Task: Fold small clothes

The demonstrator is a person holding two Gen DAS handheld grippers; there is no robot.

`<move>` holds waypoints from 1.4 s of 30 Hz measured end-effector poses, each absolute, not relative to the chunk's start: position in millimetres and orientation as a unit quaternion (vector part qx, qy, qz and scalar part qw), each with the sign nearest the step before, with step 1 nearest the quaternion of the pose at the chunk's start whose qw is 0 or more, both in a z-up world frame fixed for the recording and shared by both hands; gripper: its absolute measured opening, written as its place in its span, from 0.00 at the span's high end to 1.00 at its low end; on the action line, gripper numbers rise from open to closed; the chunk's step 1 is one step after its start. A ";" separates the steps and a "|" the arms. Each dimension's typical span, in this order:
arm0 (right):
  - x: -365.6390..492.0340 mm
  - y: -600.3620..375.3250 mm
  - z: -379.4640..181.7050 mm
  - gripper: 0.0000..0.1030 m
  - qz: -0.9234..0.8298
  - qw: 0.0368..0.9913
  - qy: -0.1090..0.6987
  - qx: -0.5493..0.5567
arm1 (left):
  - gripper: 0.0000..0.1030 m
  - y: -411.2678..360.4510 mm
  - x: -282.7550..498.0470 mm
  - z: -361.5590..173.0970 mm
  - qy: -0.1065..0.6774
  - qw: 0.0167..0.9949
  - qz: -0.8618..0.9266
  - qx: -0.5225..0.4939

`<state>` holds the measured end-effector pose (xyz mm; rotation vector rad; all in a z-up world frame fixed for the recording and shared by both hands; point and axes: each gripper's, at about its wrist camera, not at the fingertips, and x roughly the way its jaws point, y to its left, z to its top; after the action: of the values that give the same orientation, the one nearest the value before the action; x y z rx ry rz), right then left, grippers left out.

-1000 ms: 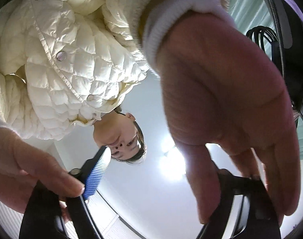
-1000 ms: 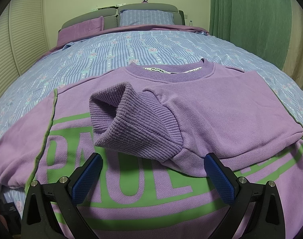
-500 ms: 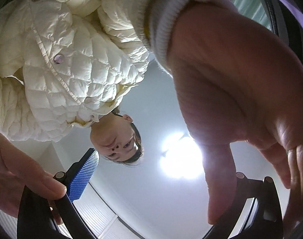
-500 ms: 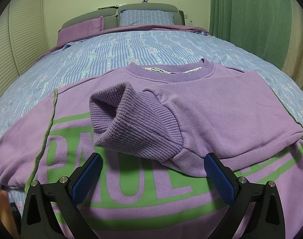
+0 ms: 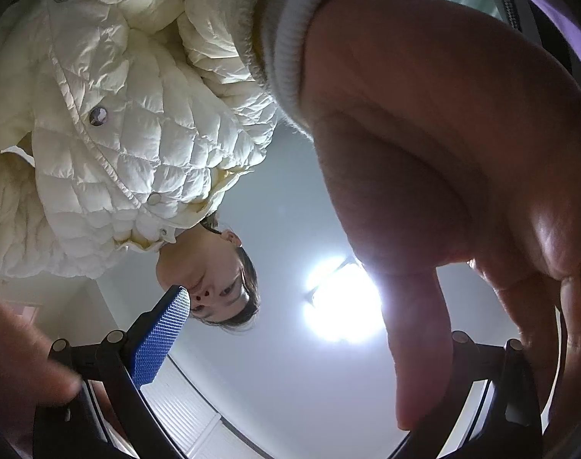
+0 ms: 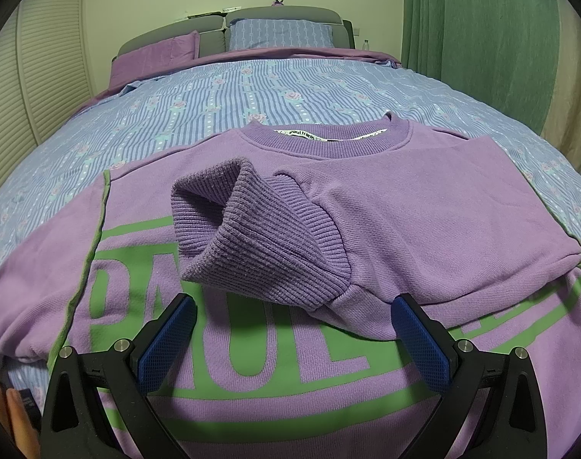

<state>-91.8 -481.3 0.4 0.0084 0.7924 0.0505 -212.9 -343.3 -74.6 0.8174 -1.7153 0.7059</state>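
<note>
One sleeve [image 6: 405, 225] of the purple sweatshirt [image 6: 252, 348] was folded across its chest on the bed [image 6: 252, 91]; the other sleeve and the body fold remained, I judged. My left gripper [image 5: 309, 363] pointed at the ceiling, jaws just opened wide, empty. My right gripper [image 6: 290, 329] hovered over the cuff [image 6: 259, 237], jaws apart.

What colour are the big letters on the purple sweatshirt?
Green: big block letters across the purple sweatshirt lying on the bed, clearest in the right wrist view.
</note>
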 end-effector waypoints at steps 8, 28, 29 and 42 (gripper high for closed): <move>-91.8 -481.3 0.4 0.00 0.025 0.922 0.386 0.004 | 0.00 -350.8 -218.6 -62.9 -0.709 0.539 0.271 0.365; -91.6 -481.4 0.6 0.00 0.025 0.922 0.386 0.004 | 0.00 -390.9 -241.1 -31.9 -0.661 0.536 0.145 0.504; -91.7 -481.5 0.2 0.00 0.025 0.922 0.386 0.005 | 0.00 -393.0 -244.7 -27.9 -0.658 0.519 0.152 0.525; -92.1 -480.9 0.1 0.00 0.025 0.922 0.386 0.005 | 0.00 -426.3 -305.1 47.5 -0.507 0.385 0.041 0.770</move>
<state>-92.1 -480.9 0.1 0.0109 0.7919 0.0523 -305.1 -426.3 47.5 1.9628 -1.2906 0.1038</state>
